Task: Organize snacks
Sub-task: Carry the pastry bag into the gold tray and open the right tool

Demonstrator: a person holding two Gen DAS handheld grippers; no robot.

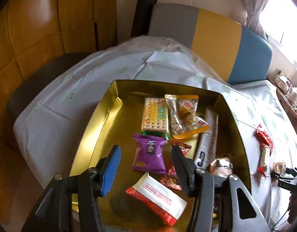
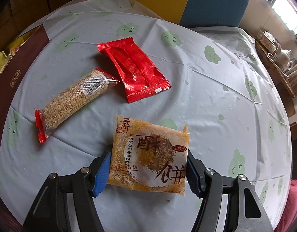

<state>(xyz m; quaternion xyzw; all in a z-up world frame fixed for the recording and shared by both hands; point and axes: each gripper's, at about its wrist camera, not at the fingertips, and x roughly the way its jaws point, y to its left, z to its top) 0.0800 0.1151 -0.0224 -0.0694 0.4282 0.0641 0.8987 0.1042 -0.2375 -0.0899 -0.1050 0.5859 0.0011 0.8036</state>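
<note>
A gold tin [image 1: 102, 127] on the table holds several snacks: a cracker pack [image 1: 155, 114], an orange nut bag [image 1: 185, 116], a purple packet [image 1: 150, 156] and a white-and-red packet [image 1: 160, 195]. My left gripper [image 1: 145, 150] hovers over the tin, open, with nothing between its pads. In the right wrist view my right gripper [image 2: 148, 150] is shut on an orange sesame cake packet [image 2: 150, 154], one pad against each side. A red wrapper [image 2: 133, 69] and a grain bar [image 2: 75, 104] lie on the cloth beyond it.
A pale tablecloth [image 2: 216, 96] with green flower prints covers the round table. The tin's maroon outer wall [image 2: 18, 73] stands at the left edge of the right wrist view. A grey, yellow and blue chair back [image 1: 216, 44] rises behind the table. A shelf of crockery [image 2: 280, 58] is at the right.
</note>
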